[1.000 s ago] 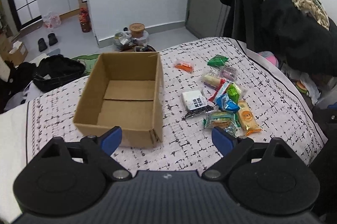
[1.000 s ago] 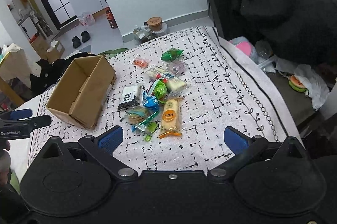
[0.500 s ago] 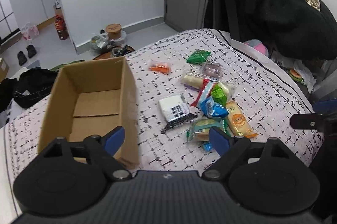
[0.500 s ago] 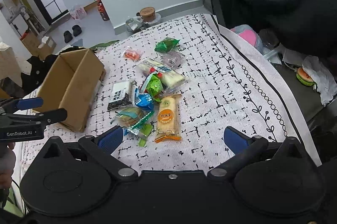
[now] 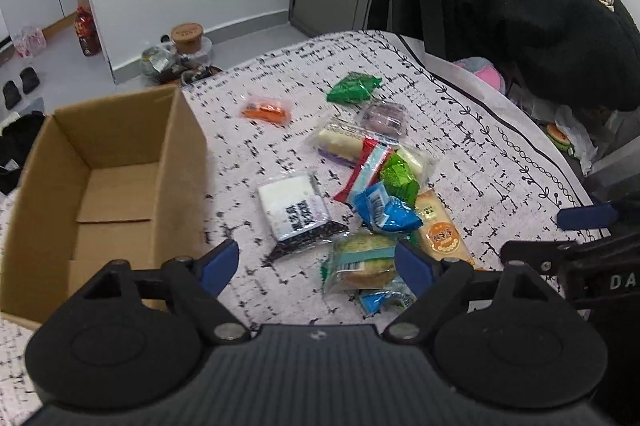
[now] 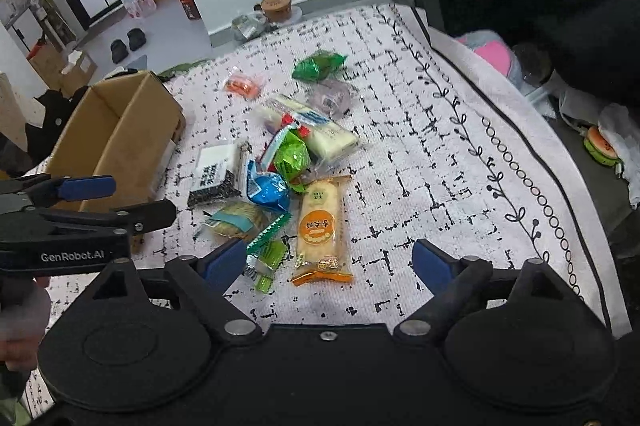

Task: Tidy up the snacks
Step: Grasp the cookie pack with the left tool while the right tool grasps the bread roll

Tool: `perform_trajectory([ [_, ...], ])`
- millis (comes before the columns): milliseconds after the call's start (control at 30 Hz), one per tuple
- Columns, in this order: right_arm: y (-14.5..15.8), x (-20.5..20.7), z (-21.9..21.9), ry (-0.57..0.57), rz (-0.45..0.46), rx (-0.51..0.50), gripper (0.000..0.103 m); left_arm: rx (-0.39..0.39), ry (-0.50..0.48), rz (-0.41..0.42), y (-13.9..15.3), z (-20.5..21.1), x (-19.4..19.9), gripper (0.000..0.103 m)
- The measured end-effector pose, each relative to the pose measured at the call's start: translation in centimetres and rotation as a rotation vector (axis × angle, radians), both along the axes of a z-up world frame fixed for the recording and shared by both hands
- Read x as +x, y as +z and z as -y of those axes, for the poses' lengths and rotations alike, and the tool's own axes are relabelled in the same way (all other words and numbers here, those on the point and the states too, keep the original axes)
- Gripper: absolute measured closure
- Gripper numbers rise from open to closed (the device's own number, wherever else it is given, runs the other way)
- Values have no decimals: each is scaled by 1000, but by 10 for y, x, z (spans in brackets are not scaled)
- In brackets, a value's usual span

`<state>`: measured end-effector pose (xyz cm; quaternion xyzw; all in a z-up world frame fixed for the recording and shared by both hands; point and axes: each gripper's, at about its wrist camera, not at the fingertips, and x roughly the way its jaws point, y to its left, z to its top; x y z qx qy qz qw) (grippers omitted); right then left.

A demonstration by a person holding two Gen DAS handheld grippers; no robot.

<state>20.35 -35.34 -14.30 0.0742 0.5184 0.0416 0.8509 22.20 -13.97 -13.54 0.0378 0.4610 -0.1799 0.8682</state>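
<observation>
An open, empty cardboard box (image 5: pixel 112 185) (image 6: pixel 120 137) stands on the patterned bedspread (image 5: pixel 460 129), left of a loose pile of snack packets. The pile holds a white-and-black packet (image 5: pixel 296 209), a blue packet (image 5: pixel 384 209) (image 6: pixel 268 189) and an orange-labelled cracker packet (image 5: pixel 440 230) (image 6: pixel 320 222). My left gripper (image 5: pixel 318 264) hangs open above the pile's near left edge, holding nothing. My right gripper (image 6: pixel 328 264) is closing its jaws over the cracker packet's near end, pads clear of it.
A small orange packet (image 5: pixel 264 109), a green one (image 5: pixel 352 87) and a purple one (image 5: pixel 384 117) lie farther back. Dark coats (image 5: pixel 520 5) hang behind the bed at the right. Jars and bags (image 5: pixel 186 33) sit on the floor beyond. A hand (image 6: pixel 20 318) holds the left gripper.
Both grippers have come down and closer to the snack pile. The left view has slid from the box toward the packets. The right gripper's jaws have narrowed.
</observation>
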Motion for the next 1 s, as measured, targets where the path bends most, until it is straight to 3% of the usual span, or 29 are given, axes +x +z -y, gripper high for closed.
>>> perform_trajectory([
  [300,-32,16,7,-16,-74,7,29,-74,-1,-79,-34,11,13,17],
  [567,-46,24,16,-9,-117,27,29,-125,14,-148,-60,18,27,17],
  [733,-53,28,12,15,-126,24,28,-118,33,-185,-74,24,36,18],
  [800,-56,31,12,18,-131,26,28,-124,41,-208,-78,24,38,21],
  [867,-59,33,13,20,-134,29,28,-100,37,-196,-79,27,36,39],
  [933,-62,36,12,23,-137,31,28,-101,35,-197,-77,26,36,48],
  [1000,-65,39,10,28,-138,35,28,-109,40,-203,-75,23,36,50],
])
